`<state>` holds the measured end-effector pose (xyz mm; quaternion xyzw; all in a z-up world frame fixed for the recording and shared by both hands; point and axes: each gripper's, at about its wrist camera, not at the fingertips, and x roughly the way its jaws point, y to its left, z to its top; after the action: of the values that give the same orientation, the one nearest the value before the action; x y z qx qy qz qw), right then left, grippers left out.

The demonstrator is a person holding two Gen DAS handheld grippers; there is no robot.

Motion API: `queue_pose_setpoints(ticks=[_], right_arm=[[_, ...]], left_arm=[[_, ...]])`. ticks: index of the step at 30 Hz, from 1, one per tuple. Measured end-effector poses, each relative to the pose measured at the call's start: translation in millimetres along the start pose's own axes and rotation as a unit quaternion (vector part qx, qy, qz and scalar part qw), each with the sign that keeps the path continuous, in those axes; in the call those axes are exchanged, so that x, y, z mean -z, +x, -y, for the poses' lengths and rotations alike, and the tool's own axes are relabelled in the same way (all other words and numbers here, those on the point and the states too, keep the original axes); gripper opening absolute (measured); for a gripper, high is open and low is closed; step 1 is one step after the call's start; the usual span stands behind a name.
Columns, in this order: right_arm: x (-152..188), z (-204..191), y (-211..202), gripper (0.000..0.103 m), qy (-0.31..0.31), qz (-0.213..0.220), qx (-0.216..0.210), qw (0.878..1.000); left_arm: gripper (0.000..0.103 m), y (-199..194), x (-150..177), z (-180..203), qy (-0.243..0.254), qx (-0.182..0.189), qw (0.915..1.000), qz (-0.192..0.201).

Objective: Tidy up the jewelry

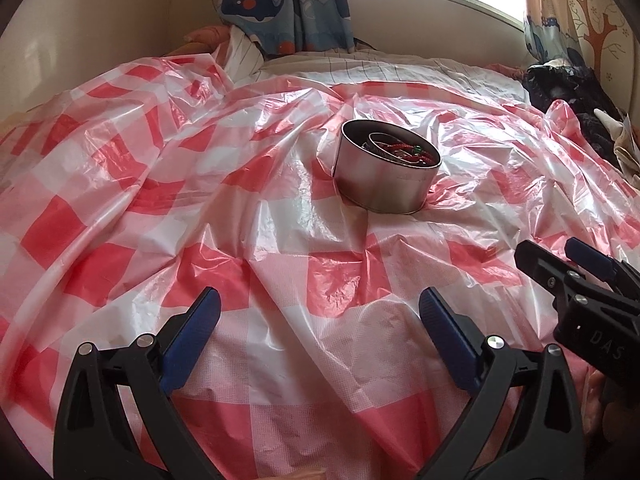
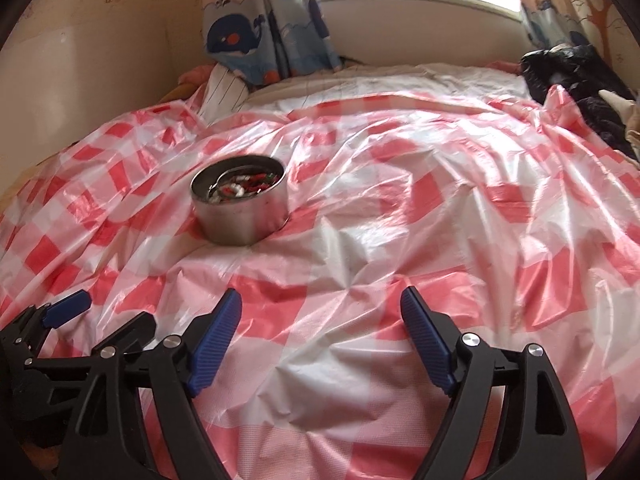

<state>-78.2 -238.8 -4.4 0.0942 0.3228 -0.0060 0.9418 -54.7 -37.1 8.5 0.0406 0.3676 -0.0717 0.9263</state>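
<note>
A round metal tin (image 1: 386, 170) stands on the red-and-white checked plastic sheet (image 1: 168, 200), holding a tangle of red cords and beads. In the right wrist view the same tin (image 2: 240, 210) sits left of centre with mixed jewelry inside. My left gripper (image 1: 320, 304) is open, well short of the tin, nothing between its blue pads. My right gripper (image 2: 322, 302) is also open and empty, with the tin ahead to its left. Each gripper shows at the edge of the other's view: the right gripper (image 1: 560, 252), the left gripper (image 2: 76, 304).
The checked sheet (image 2: 400, 220) covers a bed with a striped white cover (image 1: 400, 70) behind. Whale-print curtains (image 1: 280, 4) hang under a window. Dark clothing (image 1: 576, 92) is piled at the far right; a wall (image 1: 100, 20) runs along the left.
</note>
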Motion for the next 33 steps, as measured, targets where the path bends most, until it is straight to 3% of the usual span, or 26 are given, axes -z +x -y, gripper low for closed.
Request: queue_pose_setpoints(ticks=[33], right_arm=[[-2.0,-4.1,-1.1,0.084,-0.008,0.009,0.018,1.0]], left_arm=[[0.095,11.0,3.1,4.5,0.0,-0.005,0.9999,-0.012]])
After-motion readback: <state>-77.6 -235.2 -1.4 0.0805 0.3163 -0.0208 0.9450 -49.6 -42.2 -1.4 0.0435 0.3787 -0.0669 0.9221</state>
